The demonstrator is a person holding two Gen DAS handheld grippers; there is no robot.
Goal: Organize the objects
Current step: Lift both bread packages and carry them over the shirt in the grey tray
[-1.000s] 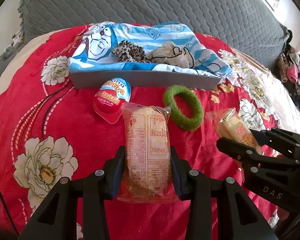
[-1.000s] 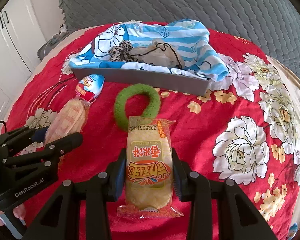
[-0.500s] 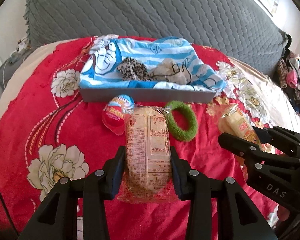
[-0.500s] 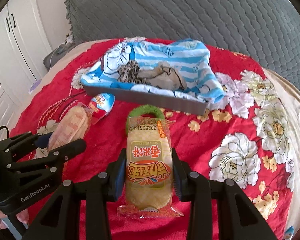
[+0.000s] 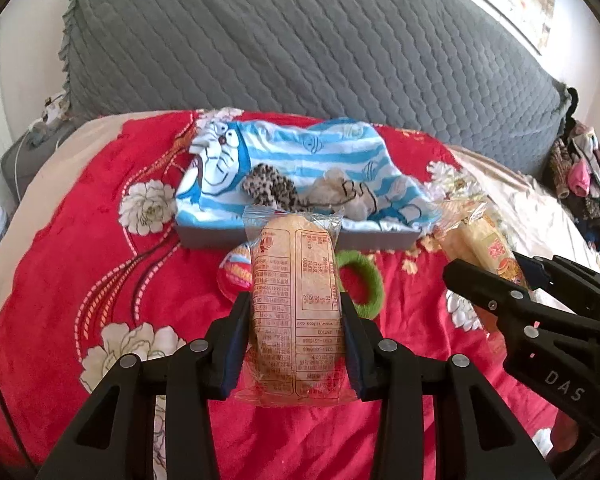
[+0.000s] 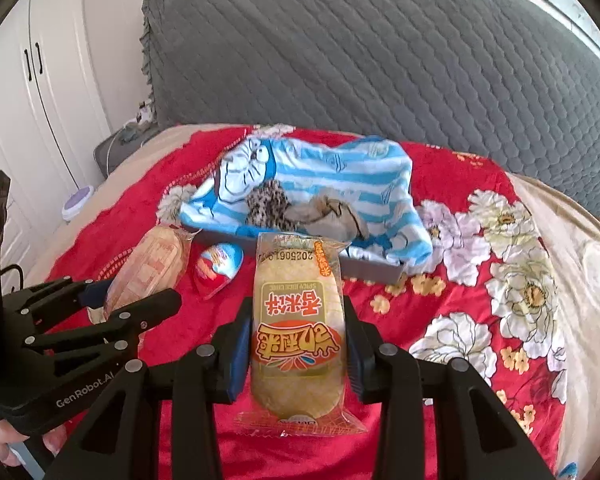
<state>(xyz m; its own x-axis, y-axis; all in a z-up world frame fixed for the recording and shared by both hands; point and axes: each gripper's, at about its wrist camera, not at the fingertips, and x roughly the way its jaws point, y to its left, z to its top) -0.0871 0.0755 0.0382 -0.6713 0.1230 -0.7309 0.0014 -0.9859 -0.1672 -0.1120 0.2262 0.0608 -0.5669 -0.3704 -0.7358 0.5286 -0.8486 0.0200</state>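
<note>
Left gripper [image 5: 296,334] pinches a rice-cake packet [image 5: 295,304]; right gripper [image 6: 298,338] pinches another packet [image 6: 298,332]. Both are held above the bedspread [image 5: 80,264], grey tray [image 5: 216,238] at 12 o'clock. Risk: slick wrappers could slip from the pads in transit; the cloth-filled tray leaves little room.

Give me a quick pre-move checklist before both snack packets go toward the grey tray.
1. Left gripper clamped on the clear-wrapped rice cake packet with its label side up: ok, both pads press its sides.
2. Right gripper clamped on the yellow-and-orange rice cake packet: ok.
3. Grippers apart from each other: ok, a gap shows in both views.
4. Shallow grey tray in view ahead: ok.
5. Free room in the tray: cannot tell; a blue striped cartoon cloth, a leopard-print scrunchie and a beige item fill it.
6. Green fuzzy ring and red-and-blue egg-shaped toy lie before the tray: ok, on the red blanket.
</note>
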